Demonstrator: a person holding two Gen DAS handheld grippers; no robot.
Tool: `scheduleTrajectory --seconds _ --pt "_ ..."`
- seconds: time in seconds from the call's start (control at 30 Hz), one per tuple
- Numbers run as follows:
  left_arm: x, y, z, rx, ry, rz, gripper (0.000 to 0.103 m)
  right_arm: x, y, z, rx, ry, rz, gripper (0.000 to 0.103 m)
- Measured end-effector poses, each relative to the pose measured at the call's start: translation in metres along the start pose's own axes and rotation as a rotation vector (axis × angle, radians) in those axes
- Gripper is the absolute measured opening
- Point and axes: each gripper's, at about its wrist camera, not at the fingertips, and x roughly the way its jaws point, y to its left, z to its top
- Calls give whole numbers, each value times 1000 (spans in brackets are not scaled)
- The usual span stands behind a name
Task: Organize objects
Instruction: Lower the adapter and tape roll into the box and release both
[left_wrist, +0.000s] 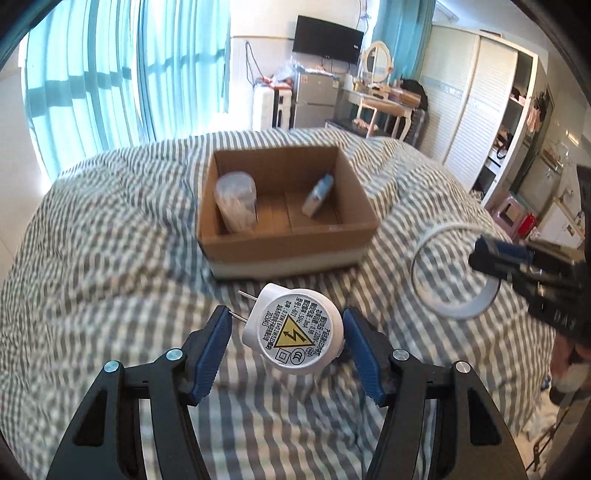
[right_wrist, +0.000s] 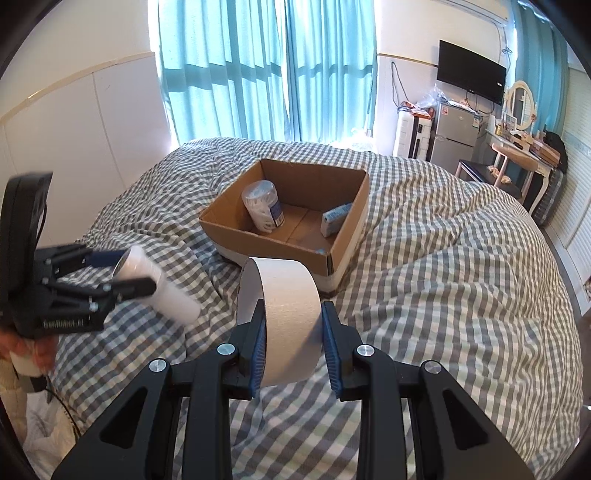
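My left gripper is shut on a white plug-in night light with two prongs and a yellow warning label, held above the bed in front of the cardboard box. My right gripper is shut on a roll of beige masking tape, also in front of the box. The box holds a clear tub of cotton swabs and a small blue-white packet. In the left wrist view the right gripper holds the tape ring at right. In the right wrist view the left gripper shows at left.
The box sits on a grey-white checked duvet that covers the bed. Teal curtains hang behind it. A fridge, a dressing table and a wall TV stand at the far right.
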Motion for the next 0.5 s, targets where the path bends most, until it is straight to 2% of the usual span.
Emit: scheduleTrajectory --seconds 0.3,0.5 --pt "8 5 71 53 -78 27 64 19 -1 55 -41 -46 -5 27" --pt "29 10 114 67 -105 38 64 54 -10 95 -40 -57 -16 27"
